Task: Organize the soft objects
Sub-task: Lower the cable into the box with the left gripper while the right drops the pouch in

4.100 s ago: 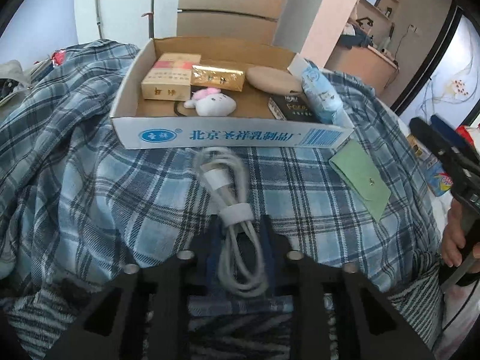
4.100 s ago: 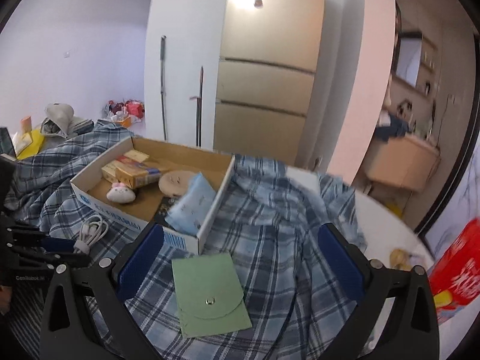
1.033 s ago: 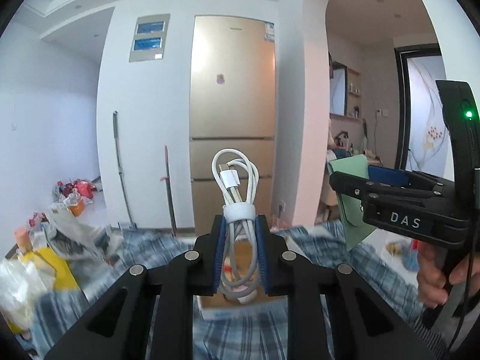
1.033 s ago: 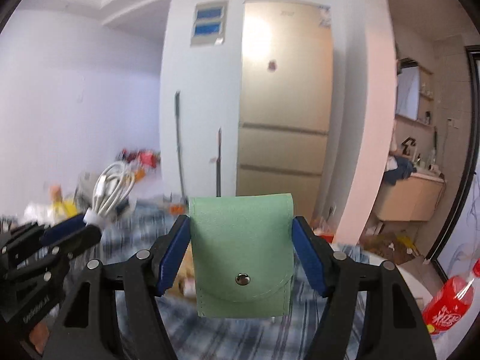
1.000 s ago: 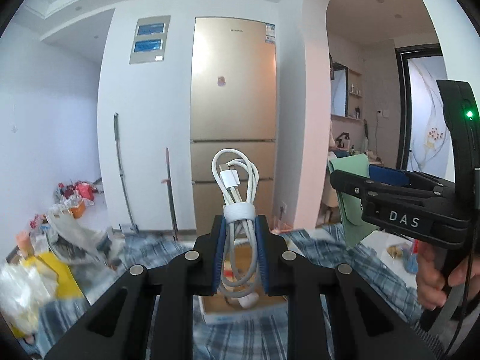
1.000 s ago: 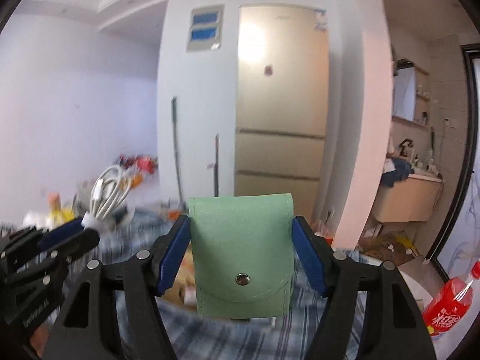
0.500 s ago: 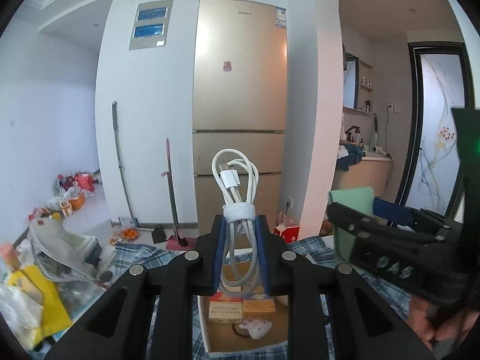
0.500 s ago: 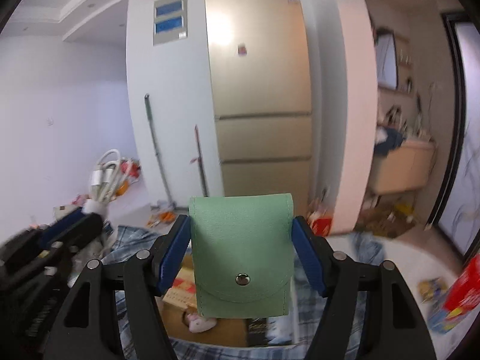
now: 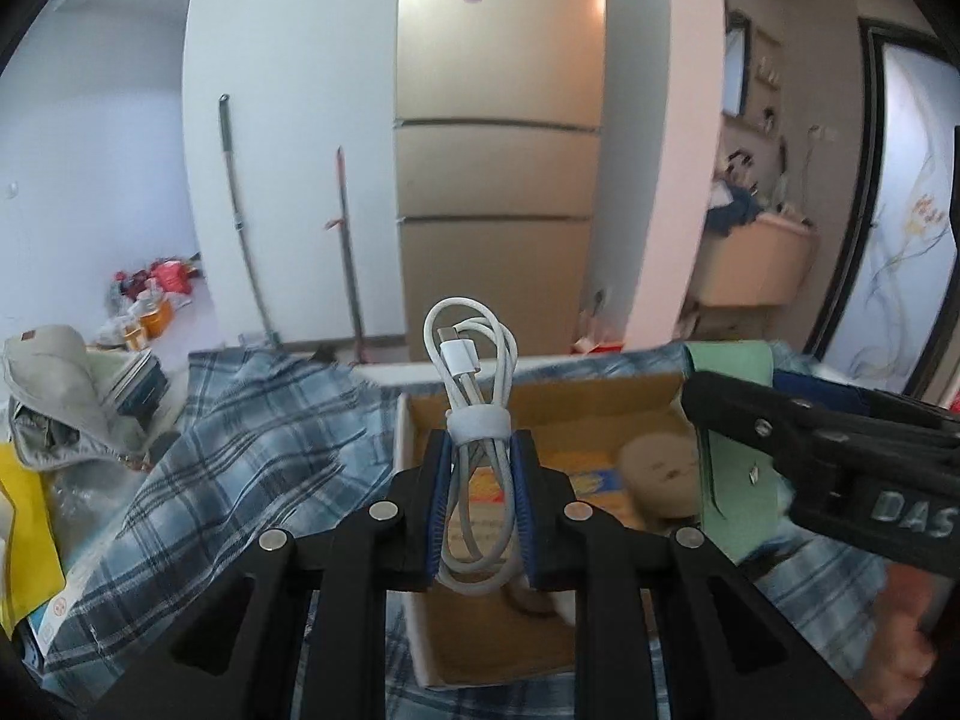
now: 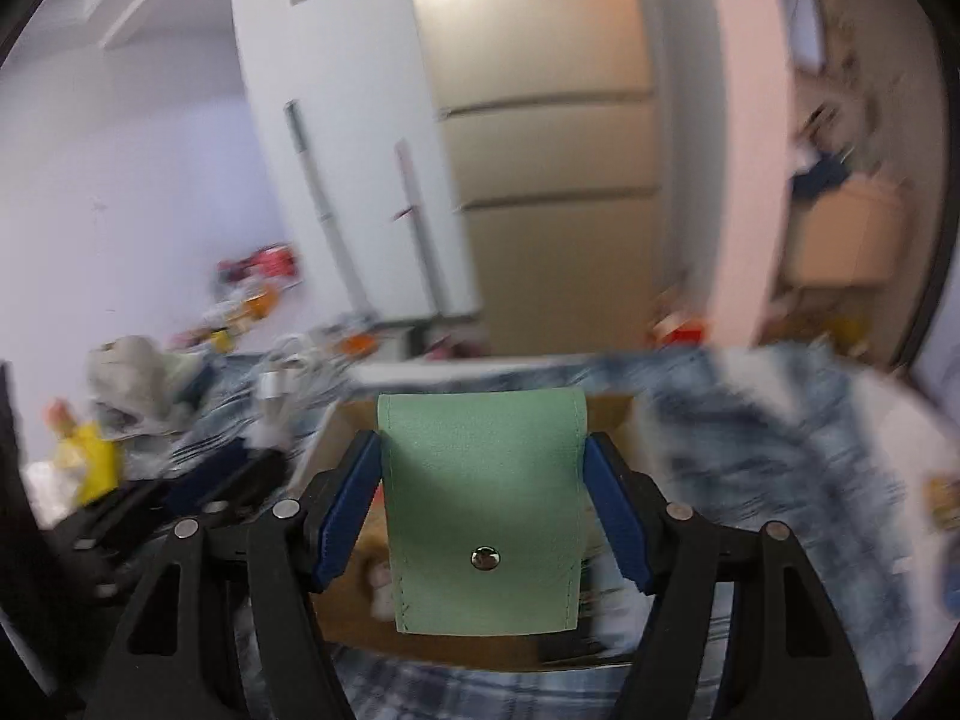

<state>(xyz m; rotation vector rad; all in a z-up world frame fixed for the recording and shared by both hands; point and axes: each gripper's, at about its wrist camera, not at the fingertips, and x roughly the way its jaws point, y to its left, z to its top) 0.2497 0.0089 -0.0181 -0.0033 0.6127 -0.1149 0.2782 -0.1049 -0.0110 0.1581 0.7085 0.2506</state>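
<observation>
Two tools: I carry one in each hand, both loaded, both tipped down toward the cardboard box (image 9: 420,618).
Left tool (image 9: 478,504): pressed tight on the coiled white cable (image 9: 474,420), pinched below its wrap band; the coil's long axis runs along the fingers, the loops and plug standing out past the tips.
Right tool (image 10: 483,510): spread to the width of the green pouch (image 10: 483,504) and pinching it by its two side edges, snap button facing me, flap end away from me.
Box from the left tool: straight ahead and below, its open floor showing under and beyond the cable.
Box from the right tool: also ahead and below, mostly behind the pouch.
Nearer hand: I judge neither clearly nearer; in the left view the right tool (image 9: 840,456) sits just to the right, over the box's right half, so the two drops should stay on separate sides.
Box setting: it rests on a blue plaid cloth (image 9: 240,450).
Hidden: the pouch covers most of the box interior in the right view.
Hard to make out: the right view is smeared with motion; the box contents are blurred, only a round tan object (image 9: 657,474) reads.
</observation>
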